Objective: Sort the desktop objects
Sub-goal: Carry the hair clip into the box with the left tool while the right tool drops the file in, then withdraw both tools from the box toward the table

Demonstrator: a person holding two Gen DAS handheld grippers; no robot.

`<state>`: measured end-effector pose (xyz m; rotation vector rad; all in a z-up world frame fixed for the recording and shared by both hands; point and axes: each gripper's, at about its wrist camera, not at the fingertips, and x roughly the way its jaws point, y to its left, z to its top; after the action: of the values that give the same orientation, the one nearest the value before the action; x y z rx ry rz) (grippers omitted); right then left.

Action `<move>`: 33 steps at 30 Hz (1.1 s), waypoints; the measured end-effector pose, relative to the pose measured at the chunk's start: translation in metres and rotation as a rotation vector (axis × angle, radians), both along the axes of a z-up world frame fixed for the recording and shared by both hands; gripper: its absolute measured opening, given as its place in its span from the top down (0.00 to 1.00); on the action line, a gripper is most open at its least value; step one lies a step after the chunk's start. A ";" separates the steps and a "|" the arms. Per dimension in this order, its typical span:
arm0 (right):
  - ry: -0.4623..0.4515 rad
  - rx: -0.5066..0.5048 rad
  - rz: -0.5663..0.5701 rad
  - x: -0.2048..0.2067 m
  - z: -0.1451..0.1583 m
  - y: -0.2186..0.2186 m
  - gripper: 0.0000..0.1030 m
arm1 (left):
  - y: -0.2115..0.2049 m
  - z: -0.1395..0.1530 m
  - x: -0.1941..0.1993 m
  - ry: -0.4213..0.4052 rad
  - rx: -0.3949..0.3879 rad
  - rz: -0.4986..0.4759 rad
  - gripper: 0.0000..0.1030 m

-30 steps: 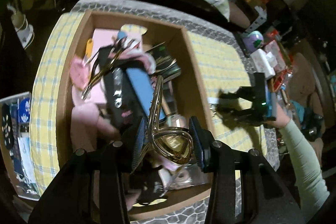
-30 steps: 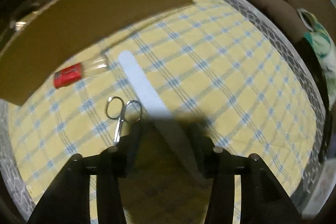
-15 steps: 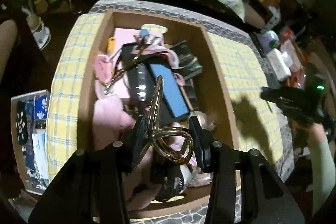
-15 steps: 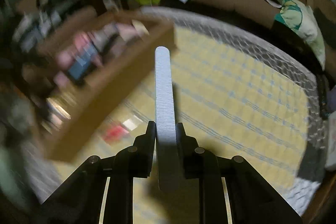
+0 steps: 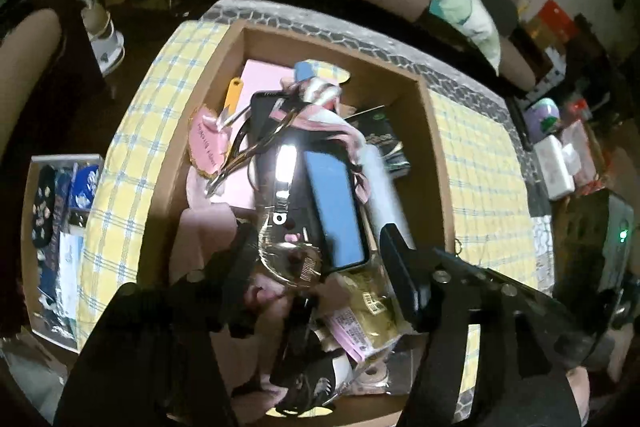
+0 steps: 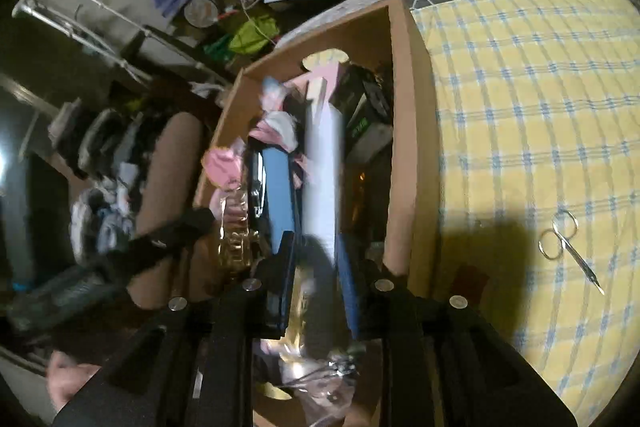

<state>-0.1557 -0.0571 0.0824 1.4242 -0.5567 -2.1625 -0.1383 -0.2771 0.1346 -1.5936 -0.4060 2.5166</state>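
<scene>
Nail file (image 6: 322, 179) (white, blurred) stands between the jaws of the right hand-held gripper (image 6: 316, 263), which have just been opening, above the cardboard box (image 6: 400, 131). Left hand-held gripper (image 5: 316, 259) has just been opening too; gold scissors (image 5: 288, 259) lie loose between its spread jaws. Farther right, small scissors (image 6: 564, 247) rest on the checked surface (image 6: 540, 87).
</scene>
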 end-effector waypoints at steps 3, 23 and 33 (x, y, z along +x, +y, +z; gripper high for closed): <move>0.081 0.095 0.027 0.015 0.020 0.001 0.55 | 0.009 0.016 0.016 0.055 -0.056 -0.031 0.33; 0.221 0.271 -0.045 0.103 0.064 0.063 0.35 | 0.080 0.087 0.110 0.221 -0.137 -0.146 0.24; 0.291 0.430 -0.053 0.126 0.049 0.109 0.27 | 0.128 0.077 0.114 0.220 -0.126 -0.233 0.14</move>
<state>-0.0301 0.0522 0.1318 1.2656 -0.0216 -2.5801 -0.0238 -0.1488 0.2116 -1.2948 -0.0337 2.5397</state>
